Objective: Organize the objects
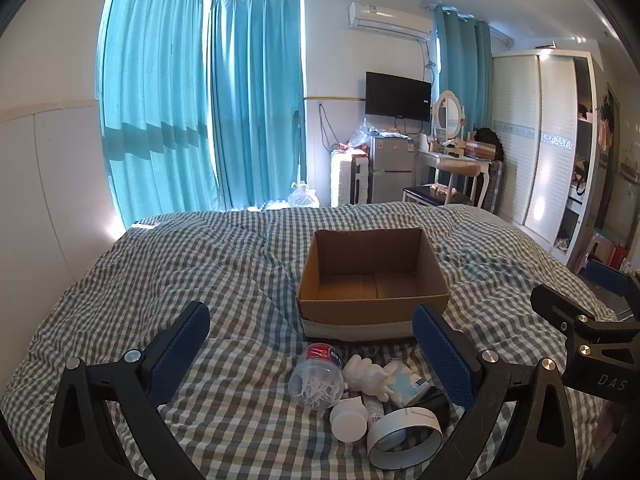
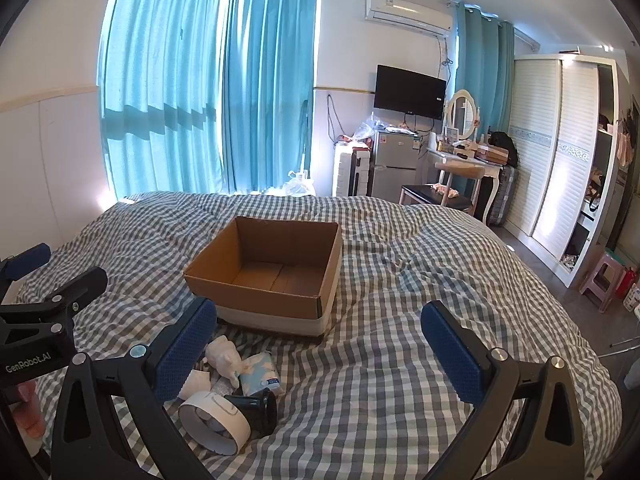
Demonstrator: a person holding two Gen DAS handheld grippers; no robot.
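Small household objects lie heaped on the grey-and-white checked bed cover, just in front of the open brown cardboard box that stands mid-bed: a clear plastic jar with a red label, a white ceramic figurine, a pale blue tissue packet, a white round-capped bottle and a white tape ring. The left claw hangs spread above the heap, pinching nothing. The right claw is spread too, with bare cover between its blue pads.
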